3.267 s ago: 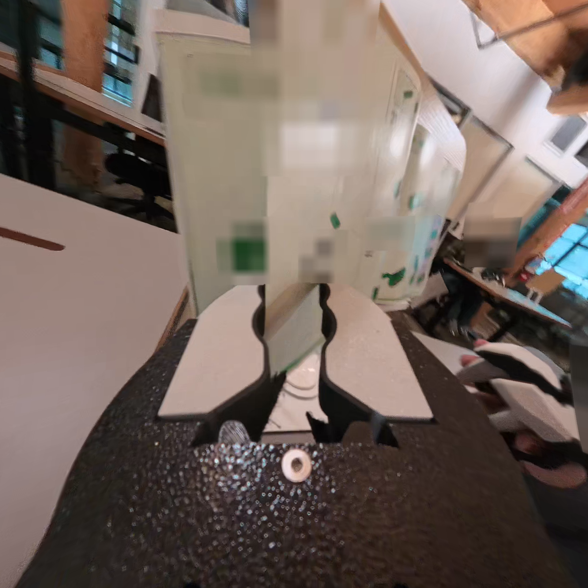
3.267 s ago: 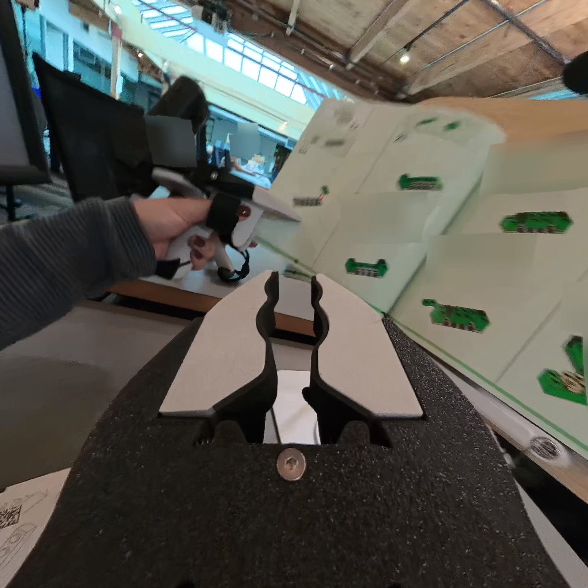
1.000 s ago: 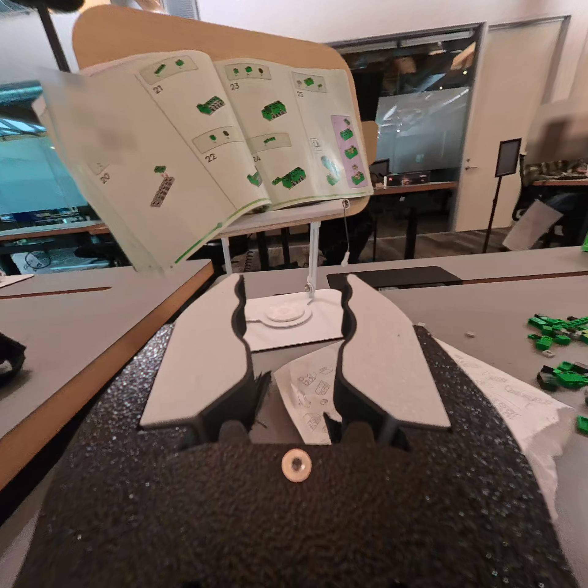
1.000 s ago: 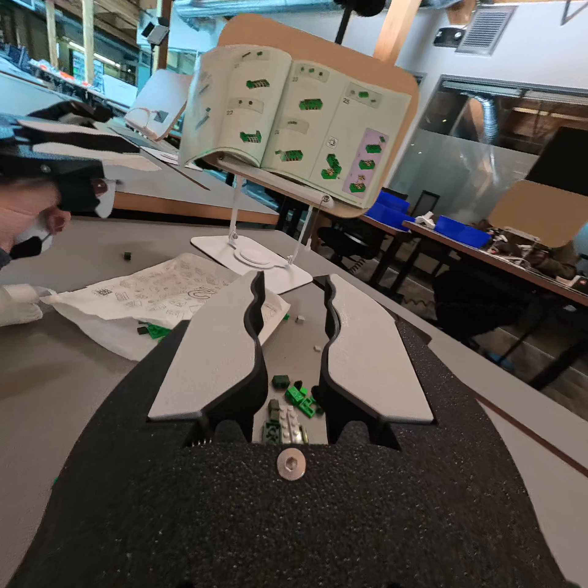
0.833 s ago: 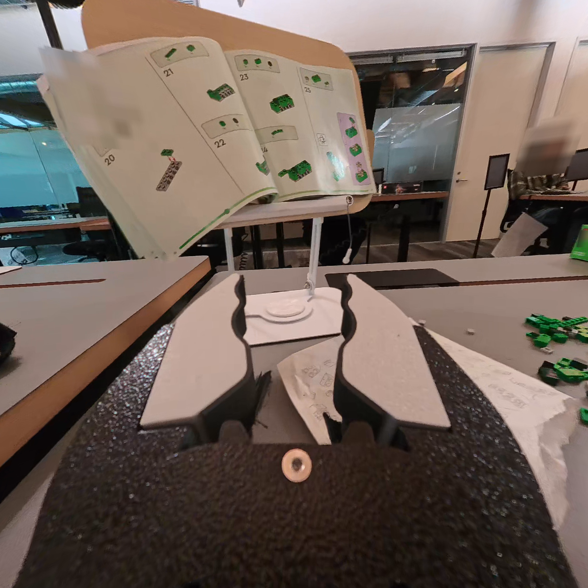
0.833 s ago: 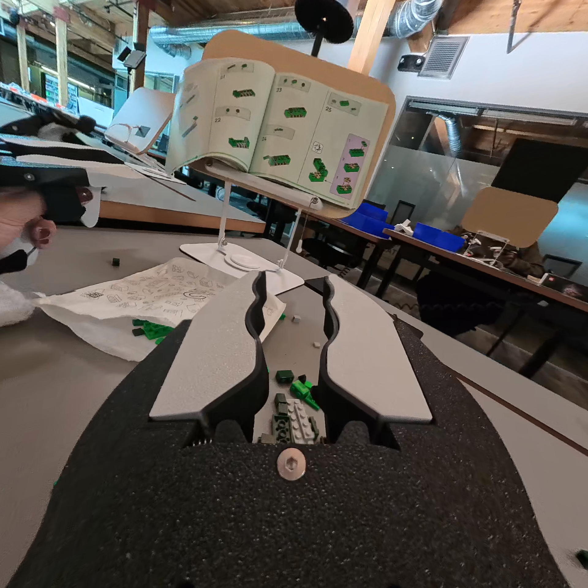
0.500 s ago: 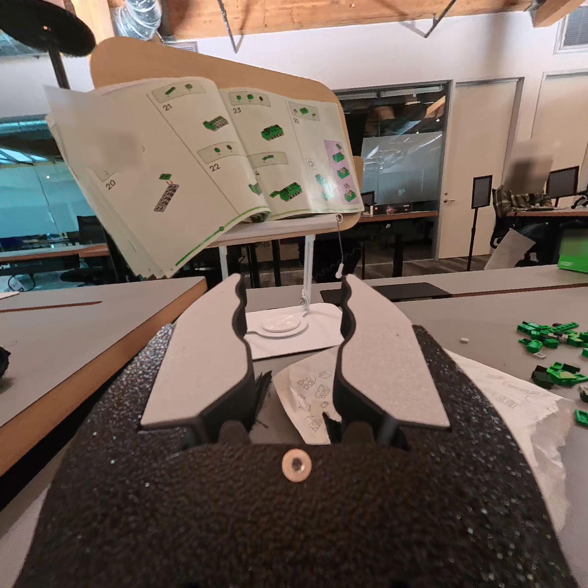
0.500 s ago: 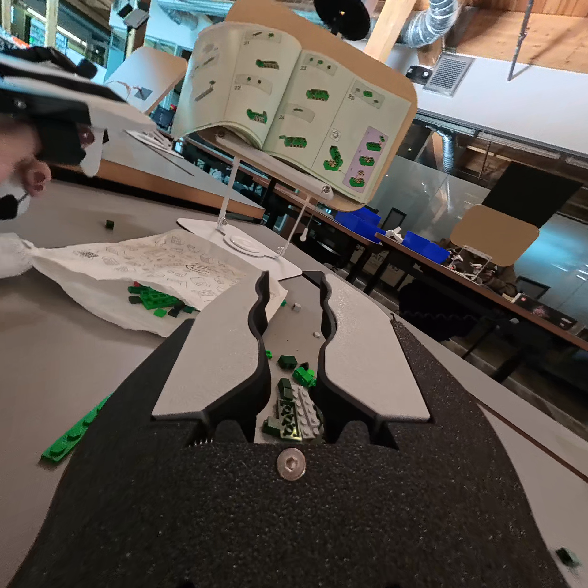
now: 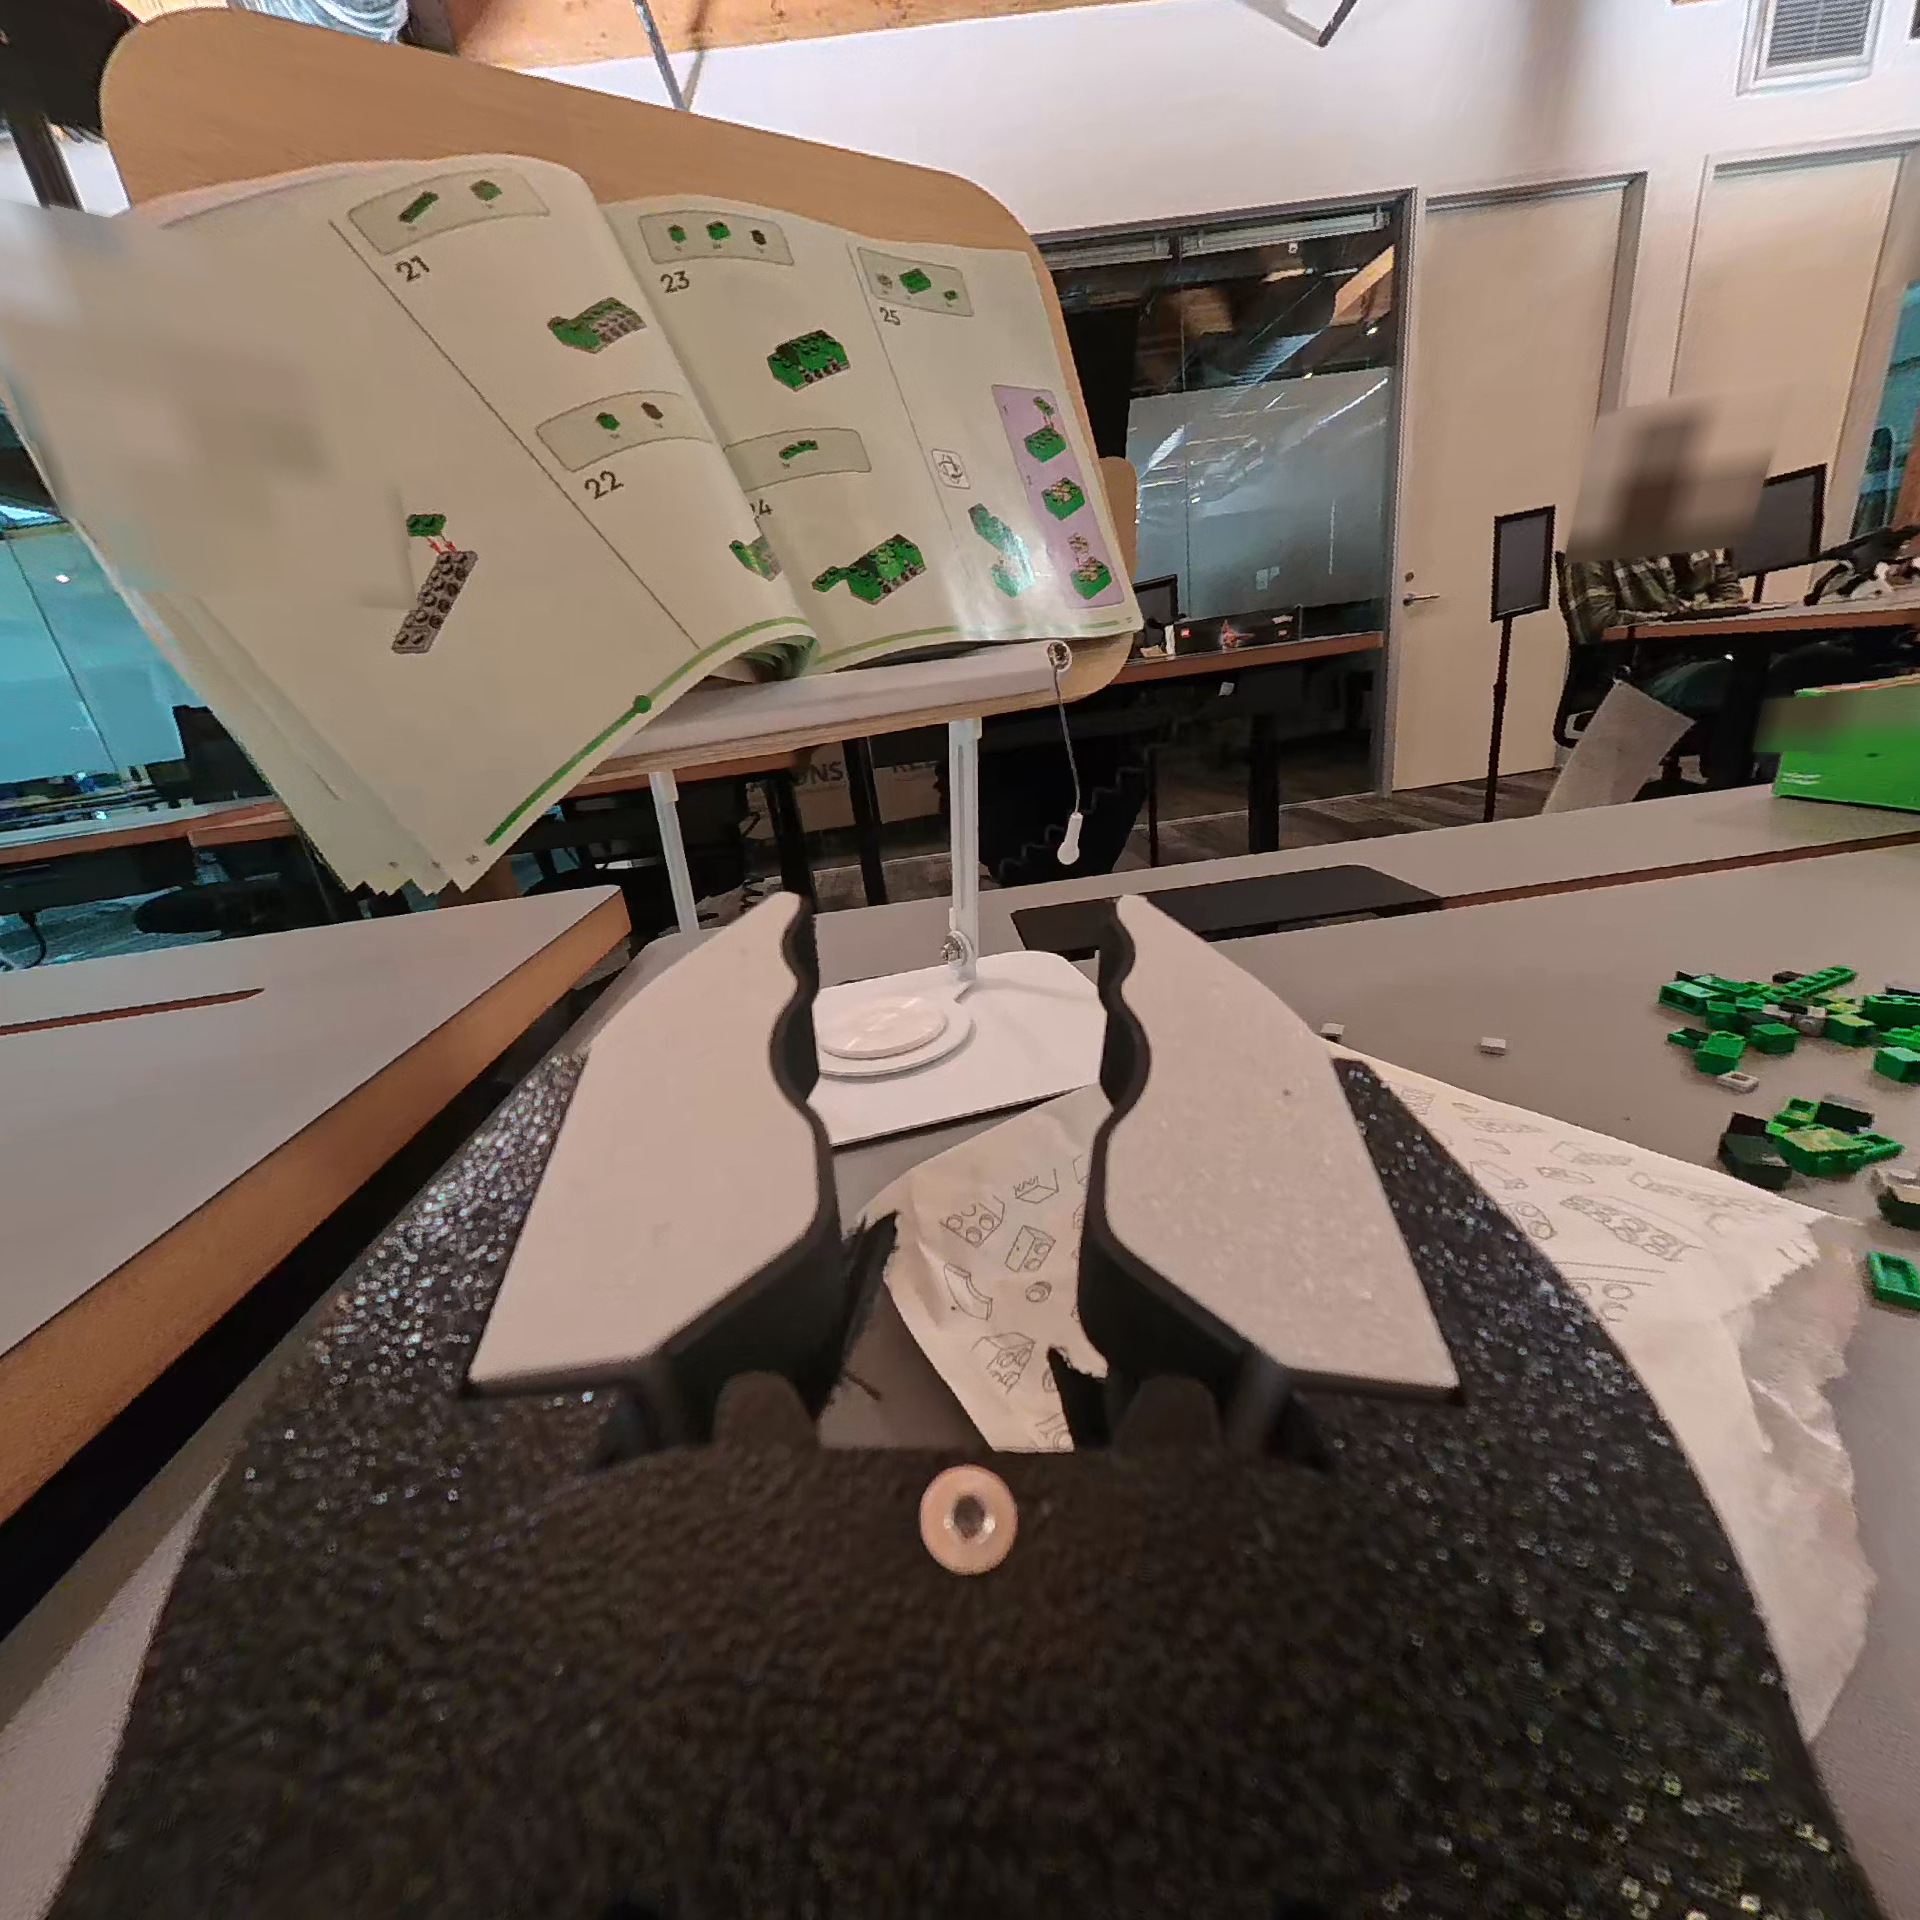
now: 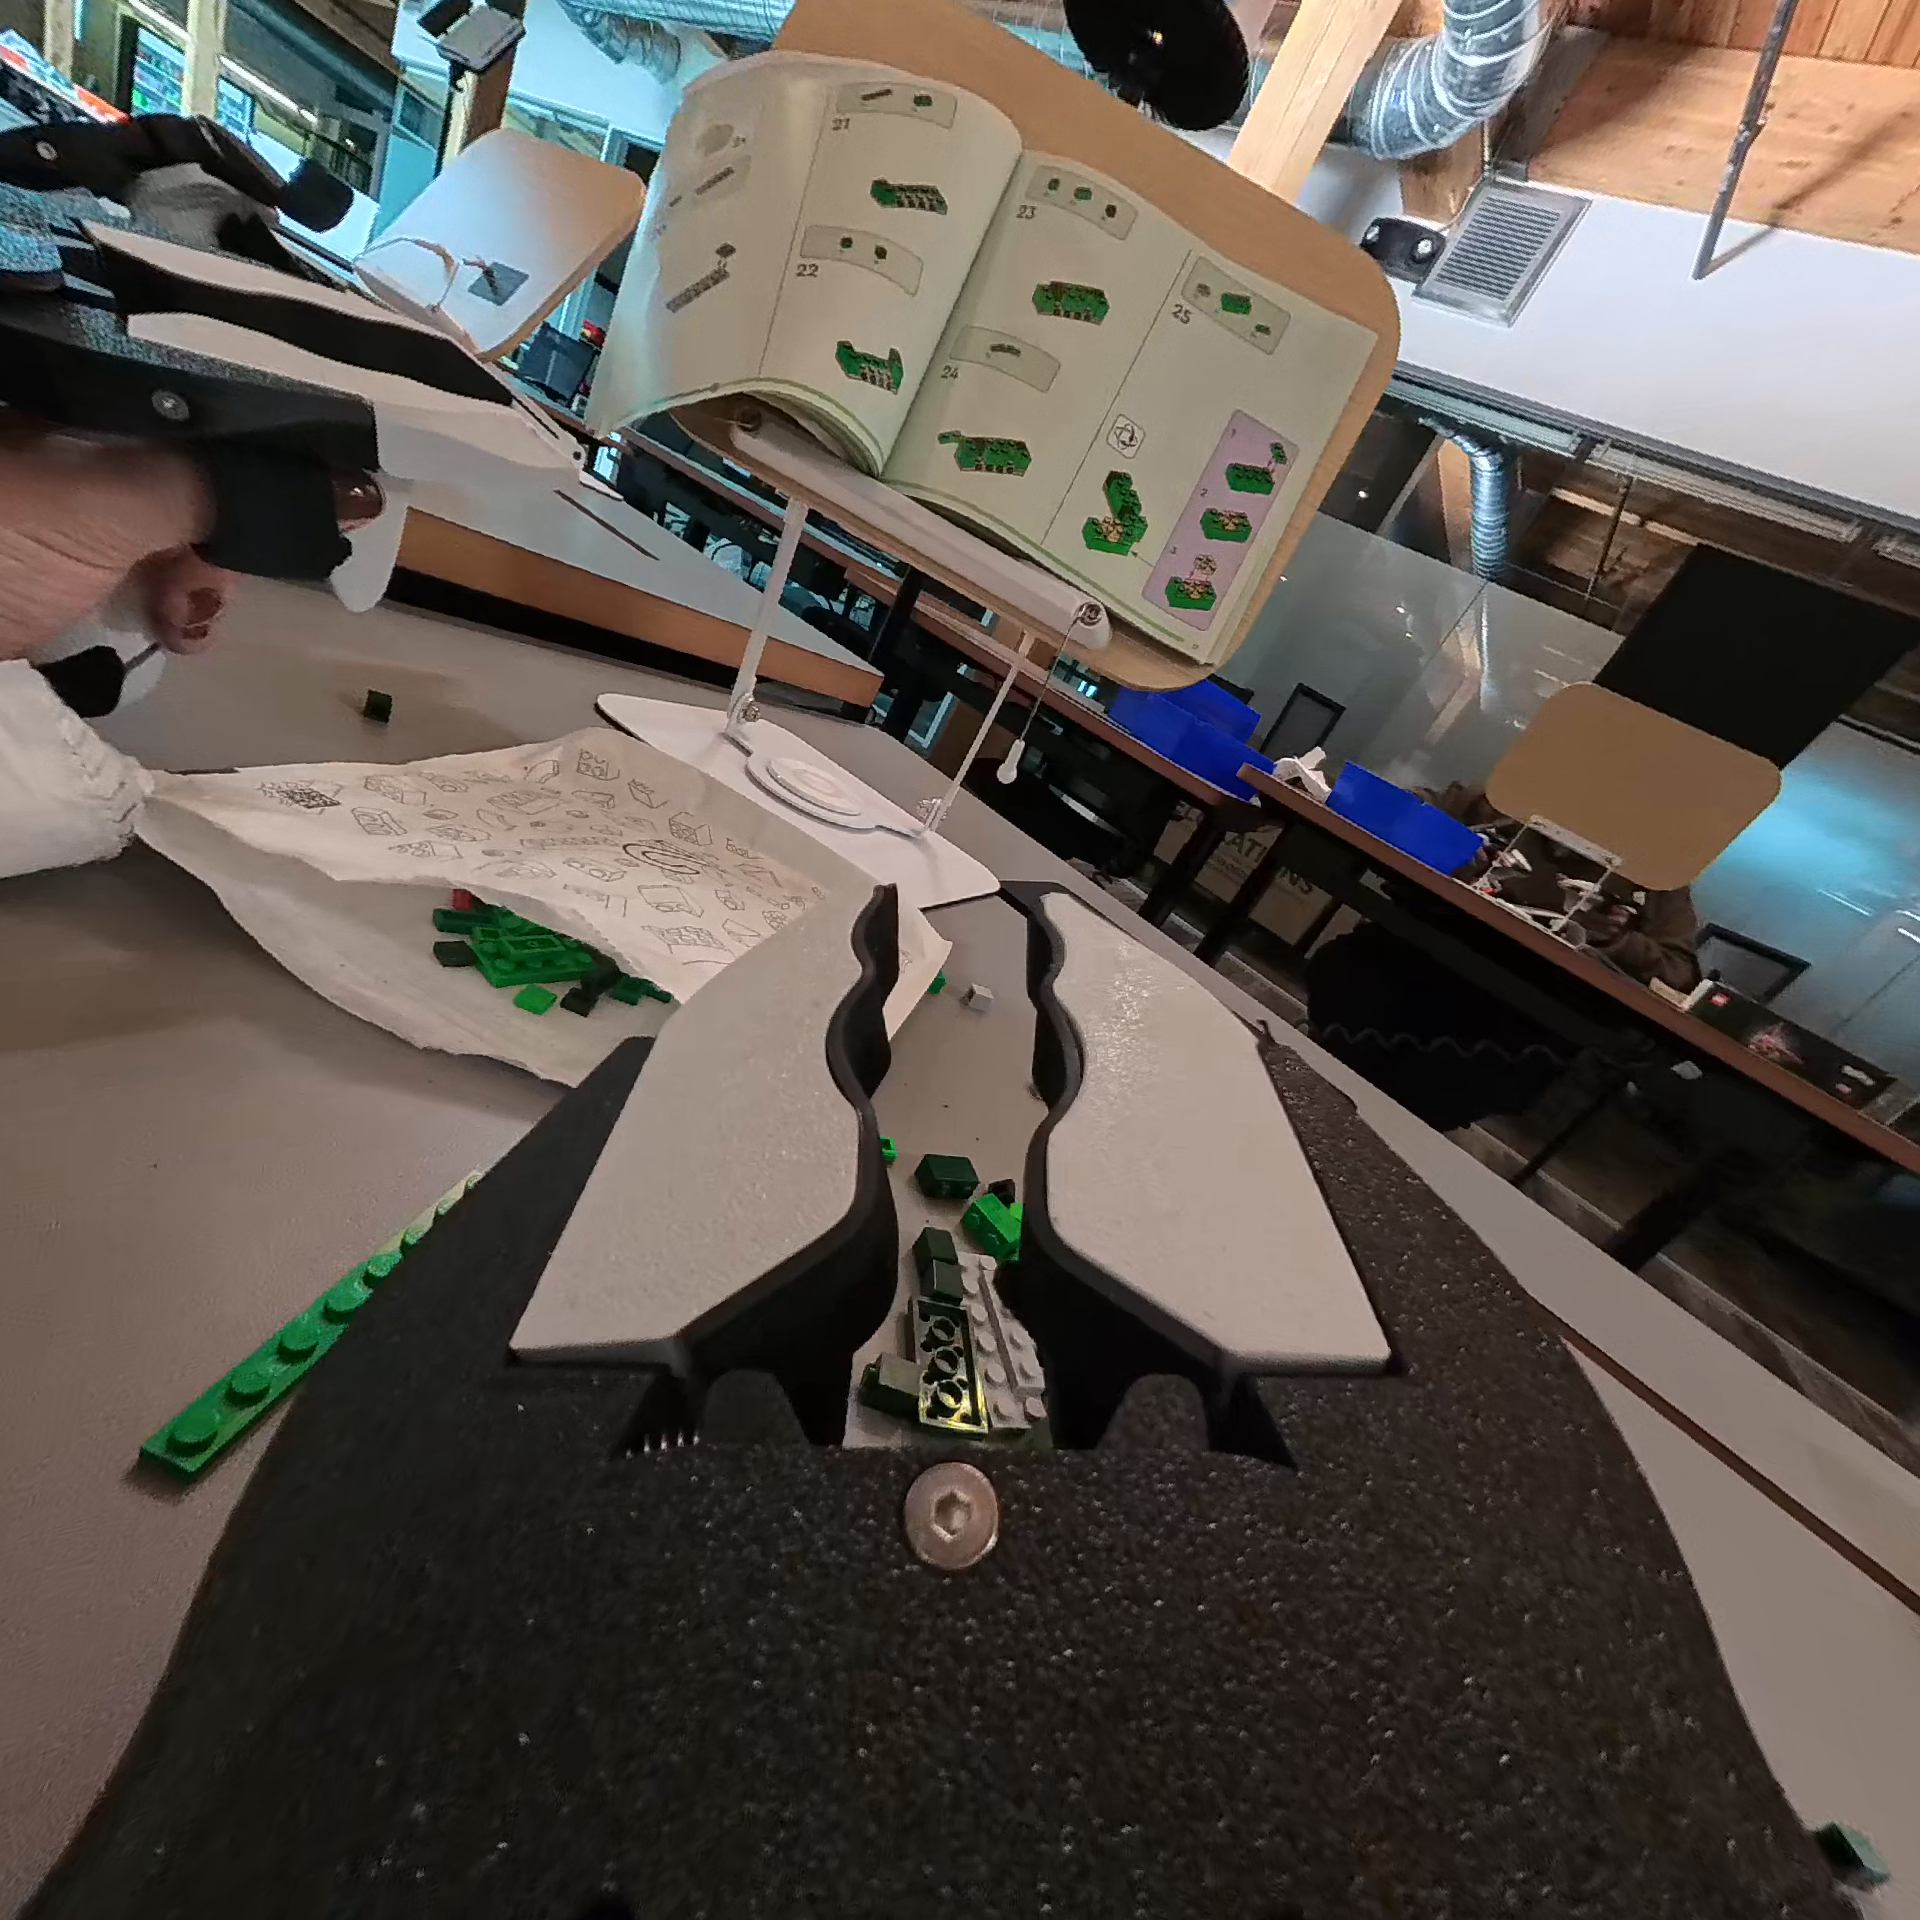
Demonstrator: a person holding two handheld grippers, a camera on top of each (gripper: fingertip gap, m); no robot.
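Note:
My left gripper (image 9: 961, 914) is open and empty, held above the grey table and pointing at the white base (image 9: 904, 1039) of a book stand. An open instruction booklet (image 9: 623, 416) rests on the stand's wooden board. My right gripper (image 10: 961, 904) is partly open and empty, low over loose green bricks (image 10: 987, 1216) and a small grey and dark green brick assembly (image 10: 961, 1351). The booklet (image 10: 987, 332) and the stand base (image 10: 810, 779) lie ahead of it. The left gripper also shows in the right wrist view (image 10: 499, 416), held by a hand (image 10: 83, 540).
A torn white paper bag (image 9: 1558, 1247) lies right of the left gripper, with green bricks in its mouth (image 10: 520, 951). More bricks (image 9: 1808, 1029) lie farther right. A long green plate (image 10: 281, 1351) lies near left. A second table (image 9: 208, 1091) stands left across a gap. The left gripper is farther from the long green plate (image 10: 281, 1351), some 25 cm, than the right, some 12 cm.
The left gripper was shut on a booklet page 3.3 s ago; it has let go and both grippers have drawn back. In the last second the right gripper sank toward the bricks and narrowed.

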